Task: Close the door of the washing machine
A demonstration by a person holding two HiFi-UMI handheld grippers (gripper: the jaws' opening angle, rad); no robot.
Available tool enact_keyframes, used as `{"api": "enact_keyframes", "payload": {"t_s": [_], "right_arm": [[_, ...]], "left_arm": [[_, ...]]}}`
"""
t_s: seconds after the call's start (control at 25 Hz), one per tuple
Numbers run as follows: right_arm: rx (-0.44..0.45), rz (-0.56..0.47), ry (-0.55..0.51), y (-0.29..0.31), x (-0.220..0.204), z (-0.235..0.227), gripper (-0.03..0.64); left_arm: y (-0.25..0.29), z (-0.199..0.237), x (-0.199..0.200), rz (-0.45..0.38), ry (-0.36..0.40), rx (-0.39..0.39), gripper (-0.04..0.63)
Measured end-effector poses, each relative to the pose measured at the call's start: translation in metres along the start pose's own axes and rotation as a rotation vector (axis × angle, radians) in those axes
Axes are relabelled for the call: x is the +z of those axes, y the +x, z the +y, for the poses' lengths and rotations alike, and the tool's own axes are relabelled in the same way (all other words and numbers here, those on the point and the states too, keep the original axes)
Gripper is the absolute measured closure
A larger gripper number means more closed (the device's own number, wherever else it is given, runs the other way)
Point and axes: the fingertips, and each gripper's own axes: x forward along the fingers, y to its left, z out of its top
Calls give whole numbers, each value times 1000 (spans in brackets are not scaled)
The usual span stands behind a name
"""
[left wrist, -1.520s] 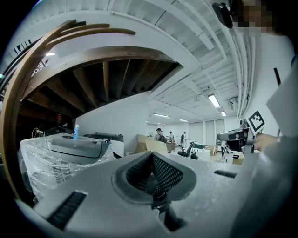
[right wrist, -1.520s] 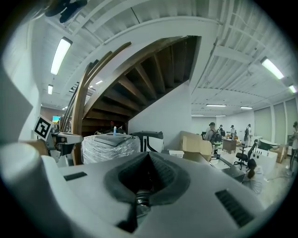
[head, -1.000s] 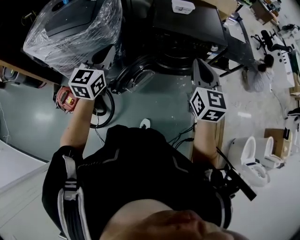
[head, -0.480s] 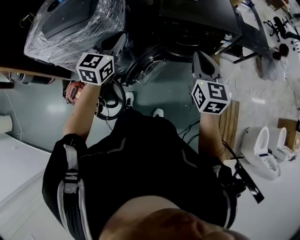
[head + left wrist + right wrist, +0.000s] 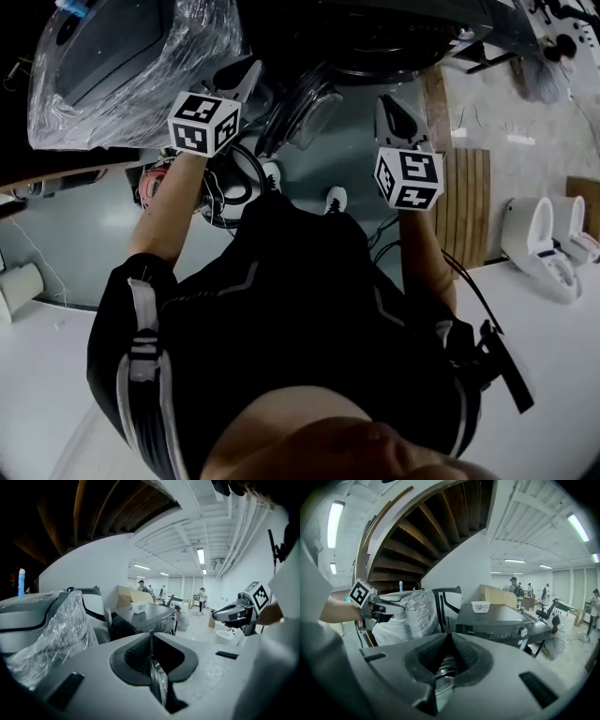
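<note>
View: head
Washing machine (image 5: 375, 37): dark front-loader, stood at the top of the frame.
Door (image 5: 305, 105): hung open, round glass swung out over the grey floor in front of the drum.
Left claw (image 5: 246, 73): reached out ahead of its marker cube, tips near the door's left edge; whether touching, could not be told here.
Right claw (image 5: 389, 101): pointed forward to the right of the door, apart from it.
Plastic-wrapped appliance (image 5: 122, 66): stood just left of the washing machine.
Coiled cable (image 5: 230, 183): lay on the floor beside a red tool (image 5: 155, 183).
Wooden slats (image 5: 466, 202): lay on the floor at right, near two white toilets (image 5: 539, 248).

View: left gripper
Left claw (image 5: 151, 637): shut tight, pads together, nothing between them.
Door (image 5: 158, 686): glass and rim glimpsed through the notch below the tips.
Washing machine (image 5: 136, 620): stood dead ahead, with a white tub (image 5: 139, 607) on top.
Right claw (image 5: 218, 616): showed in profile at right.

View: right gripper
Right claw (image 5: 449, 639): narrow, opening, pads barely apart, nothing between them.
Door (image 5: 443, 667): shiny rim showed through the notch under the tips.
Washing machine (image 5: 501, 620): sat right of centre, control knob (image 5: 524, 631) on its front panel.
Left claw (image 5: 401, 605): showed at left, before the plastic-wrapped appliance.
Staircase (image 5: 426, 531): wooden underside curved overhead.
</note>
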Motion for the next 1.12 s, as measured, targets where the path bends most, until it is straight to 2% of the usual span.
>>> {"api": "enact_keyframes", "payload": {"t_s": [0.12,0.32,0.48,0.64,0.96,1.12], "right_arm": [[-4,41,20,17,-23,21,582],[28,141,64,51,-74,59,528],[32,196,147,76,-119,86,528],[45,254,202,97,-163,118,519],[21,358,267,131,-235,153,468],[32,414,296,144,-271,177,449]], "left_arm": [[12,12,-32,68,-8,-46,589],[38,15,-90,188,-30,-133,585],[56,9,-132,285,-16,-218,522],[63,8,-170,376,-6,-254,509],[97,-11,-236,488,64,-364,476],[106,-13,-262,528,94,-391,468]]}}
